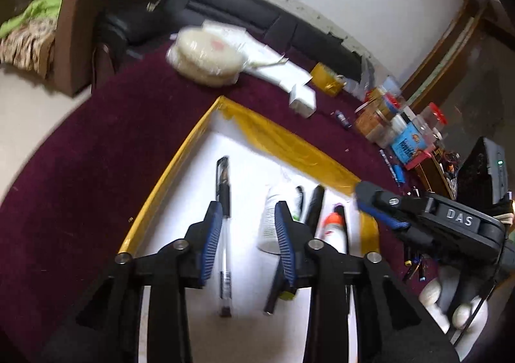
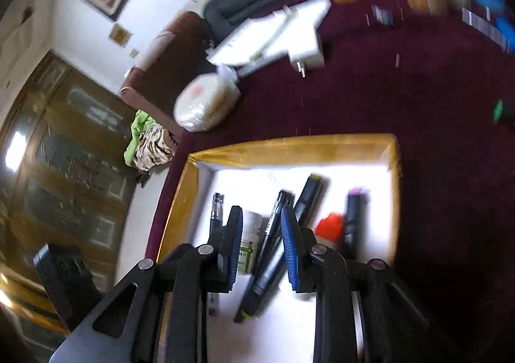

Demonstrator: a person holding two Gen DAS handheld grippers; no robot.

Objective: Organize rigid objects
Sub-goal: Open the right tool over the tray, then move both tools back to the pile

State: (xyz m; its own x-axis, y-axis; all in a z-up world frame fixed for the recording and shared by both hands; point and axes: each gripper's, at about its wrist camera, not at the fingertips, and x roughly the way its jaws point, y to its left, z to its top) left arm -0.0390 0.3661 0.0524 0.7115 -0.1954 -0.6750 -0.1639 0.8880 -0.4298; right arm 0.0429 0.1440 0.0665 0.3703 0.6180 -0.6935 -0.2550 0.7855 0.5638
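Our left tongs (image 1: 248,228) and right tongs (image 2: 261,239) both hang apart above the tray (image 2: 289,149), where the pens (image 1: 224,202) and the bottle (image 2: 249,245) lie.

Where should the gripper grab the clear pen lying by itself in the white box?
Probably the clear pen at its black grip section, coming from above with fingers across its width. It lies flat and apart from the white bottle, leaving room either side.
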